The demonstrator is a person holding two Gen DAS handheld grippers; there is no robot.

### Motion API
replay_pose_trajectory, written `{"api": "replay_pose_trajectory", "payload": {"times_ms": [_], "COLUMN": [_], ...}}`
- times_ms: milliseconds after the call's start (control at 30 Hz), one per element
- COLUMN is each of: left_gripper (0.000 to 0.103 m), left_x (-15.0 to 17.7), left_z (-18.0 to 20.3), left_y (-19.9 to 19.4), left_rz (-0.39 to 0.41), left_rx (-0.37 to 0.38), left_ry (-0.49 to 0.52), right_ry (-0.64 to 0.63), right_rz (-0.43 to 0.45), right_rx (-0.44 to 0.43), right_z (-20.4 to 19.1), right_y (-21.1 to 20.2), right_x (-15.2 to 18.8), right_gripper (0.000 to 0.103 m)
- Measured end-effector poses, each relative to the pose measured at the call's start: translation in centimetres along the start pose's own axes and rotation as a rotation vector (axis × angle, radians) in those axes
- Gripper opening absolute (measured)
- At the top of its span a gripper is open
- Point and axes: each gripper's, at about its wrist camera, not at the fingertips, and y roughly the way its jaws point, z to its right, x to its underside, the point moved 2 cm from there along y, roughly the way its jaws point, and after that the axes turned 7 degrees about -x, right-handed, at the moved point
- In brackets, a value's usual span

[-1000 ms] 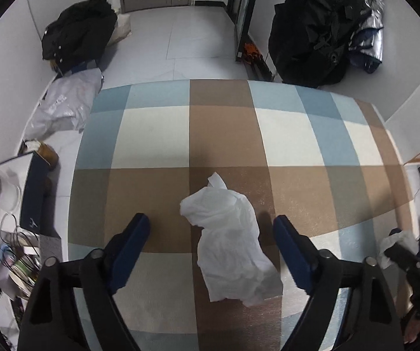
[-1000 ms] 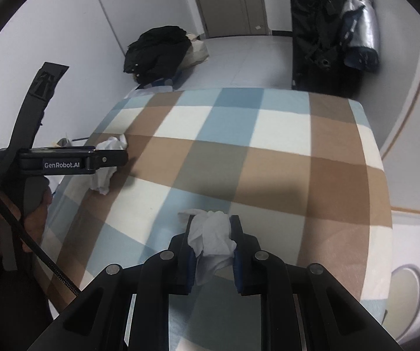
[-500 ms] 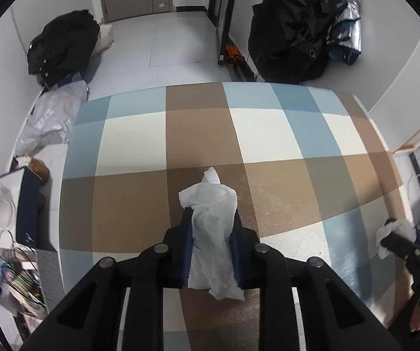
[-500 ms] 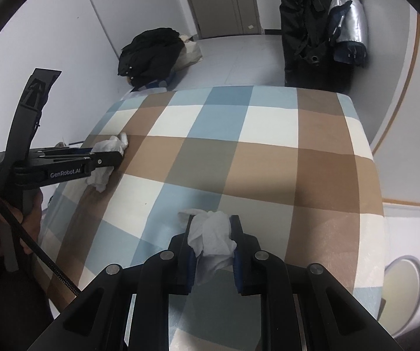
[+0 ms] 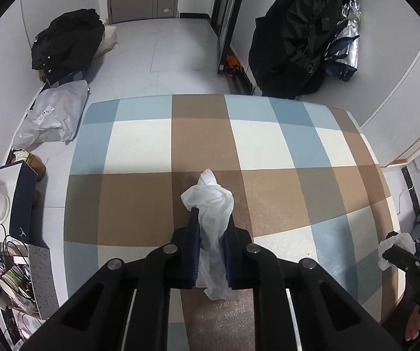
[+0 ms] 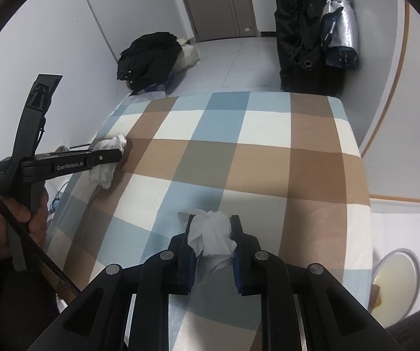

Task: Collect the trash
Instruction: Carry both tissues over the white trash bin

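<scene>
Tissue in left gripper (image 5: pixel 211 225): white, crumpled, lower centre of the left wrist view, over a brown square of the checked cloth; top end sticking out past the fingertips, bottom end hanging below the pads.
Left gripper (image 5: pixel 212 219): jaws closing on this tissue, blue pads pressing it from both sides; seen also at middle left of the right wrist view (image 6: pixel 109 156), with the tissue bunched around its tip.
Hand on left gripper (image 6: pixel 17 222): lower left of the right wrist view, wrapped around the black handle, dark sleeve below.
Second tissue (image 6: pixel 213 234): white, wadded, lower centre of the right wrist view, above a white and blue part of the cloth.
Right gripper (image 6: pixel 212 228): jaws narrow, clamped on the second tissue, a corner of paper poking out at the left pad; visible also at the right edge of the left wrist view (image 5: pixel 397 253), holding its white wad.
Checked cloth (image 5: pixel 268 146): blue, white and brown squares, covering the table, filling the middle of both views.
Black jacket on floor (image 5: pixel 66 41): upper left of the left wrist view, near the wall.
Hanging black coat (image 5: pixel 294 29): upper right of the left wrist view, silver folded umbrella (image 5: pixel 344 44) just beside it.
Plastic bag (image 5: pixel 52 114): grey-white, on the floor, left of the table edge.
Round bin (image 6: pixel 397 278): lower right of the right wrist view, on the floor beside the table, only partly seen.
</scene>
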Motion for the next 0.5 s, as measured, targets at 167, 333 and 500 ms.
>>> {"api": "replay_pose_trajectory", "payload": {"times_ms": [167, 333, 500], "left_gripper": [0.010, 0.010, 0.010], "left_x": [0.2, 0.4, 0.5], "left_z": [-0.2, -0.5, -0.3], "left_y": [-0.5, -1.7, -3.1], "left_rz": [0.018, 0.065, 0.103], "left_rx": [-0.006, -0.002, -0.008], "left_ry": [-0.007, -0.015, -0.011], "right_ry": [0.007, 0.007, 0.012], "right_rz": [0.008, 0.027, 0.072], "right_rx": [-0.002, -0.006, -0.008], "right_z": [-0.4, -0.9, -1.4], "right_y": [-0.6, -1.4, -3.0], "right_x": [0.1, -0.2, -0.6], "right_gripper": [0.019, 0.019, 0.019]}}
